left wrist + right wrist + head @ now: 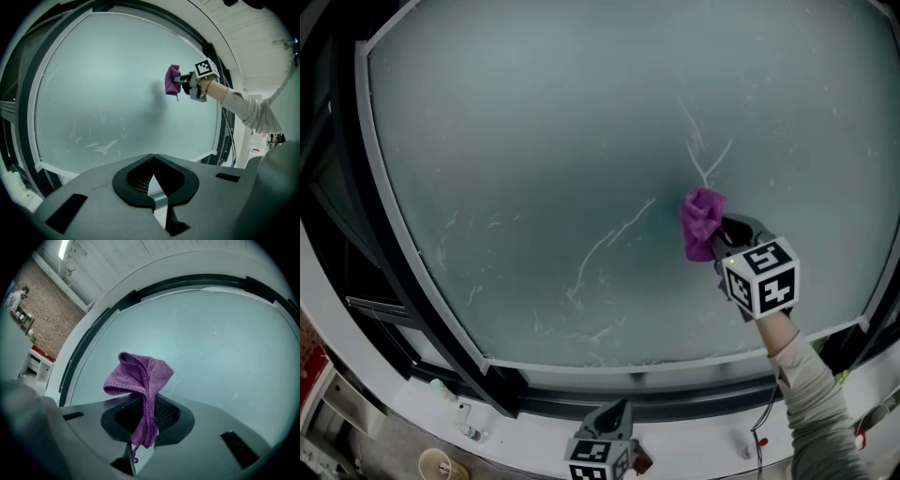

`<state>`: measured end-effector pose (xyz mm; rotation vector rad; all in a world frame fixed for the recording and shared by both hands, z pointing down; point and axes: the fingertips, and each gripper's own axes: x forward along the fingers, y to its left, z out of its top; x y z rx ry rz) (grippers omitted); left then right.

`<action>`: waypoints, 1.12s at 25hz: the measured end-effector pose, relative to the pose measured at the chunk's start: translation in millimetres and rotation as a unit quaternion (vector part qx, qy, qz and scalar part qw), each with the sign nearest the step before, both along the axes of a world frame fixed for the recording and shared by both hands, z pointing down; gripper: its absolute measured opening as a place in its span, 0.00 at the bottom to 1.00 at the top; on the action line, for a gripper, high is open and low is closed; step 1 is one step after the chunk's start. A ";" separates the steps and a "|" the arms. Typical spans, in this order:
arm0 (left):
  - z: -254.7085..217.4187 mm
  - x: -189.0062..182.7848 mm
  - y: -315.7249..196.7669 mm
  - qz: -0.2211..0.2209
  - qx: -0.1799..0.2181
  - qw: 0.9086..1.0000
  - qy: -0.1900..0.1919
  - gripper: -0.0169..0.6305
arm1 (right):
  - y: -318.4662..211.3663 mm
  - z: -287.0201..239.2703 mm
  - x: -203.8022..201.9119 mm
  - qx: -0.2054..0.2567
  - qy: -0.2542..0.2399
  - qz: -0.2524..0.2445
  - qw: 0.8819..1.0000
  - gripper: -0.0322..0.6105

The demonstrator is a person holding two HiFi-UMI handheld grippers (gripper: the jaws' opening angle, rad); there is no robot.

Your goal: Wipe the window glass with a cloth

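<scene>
The window glass (516,122) filled almost the whole head view, a pale, misty grey-green sheet. A light inner strip and then a dark frame (534,398) closed it on the left side and along the bottom. Much bare glass lay open to the left of the cloth and above it, and less towards the right edge. Thin white streaks (609,244) crossed the middle and lower part.

The right arm in a light grey sleeve (816,412) came up from the lower right, stretched towards the pane. The right gripper (724,232) pointed at the glass, and its marker cube (761,277) faced the camera. Its jaws were clamped on a purple knitted cloth (140,380) (soft and crumpled, with a loose thread below). The cloth stood at the right half of the glass, but I could not tell if it pressed on it.

The left gripper (152,180) hung low, below the bottom frame, with its jaws closed together on nothing.
</scene>
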<state>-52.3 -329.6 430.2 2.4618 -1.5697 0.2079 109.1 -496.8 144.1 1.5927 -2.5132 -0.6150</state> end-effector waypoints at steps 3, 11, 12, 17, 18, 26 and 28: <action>2.4 -10.7 1.1 -0.016 -0.002 1.000 0.000 0.03 | -0.2 23.1 -32.3 -0.014 -0.001 -0.032 0.999 0.13; 5.0 -36.9 9.6 -0.062 -0.007 0.998 0.001 0.03 | -14.9 81.3 -105.1 -0.052 0.012 -0.087 0.995 0.13; 5.6 -40.7 10.4 -0.068 -0.008 0.998 0.001 0.03 | -18.6 88.4 -112.7 -0.056 0.018 -0.089 0.994 0.13; 11.5 -58.7 14.4 -0.097 -0.013 0.995 0.003 0.03 | -37.3 113.2 -142.9 -0.072 0.025 -0.095 0.993 0.13; 12.4 -60.7 15.4 -0.101 -0.014 0.995 0.003 0.03 | -40.1 116.1 -147.2 -0.075 0.023 -0.096 0.992 0.13; 13.7 -70.4 16.5 -0.118 -0.014 0.993 0.005 0.03 | -62.4 124.4 -157.1 -0.090 0.021 -0.087 0.992 0.13; 13.3 -70.7 15.9 -0.118 -0.014 0.993 0.006 0.03 | -63.2 124.4 -155.8 -0.092 0.020 -0.086 0.992 0.13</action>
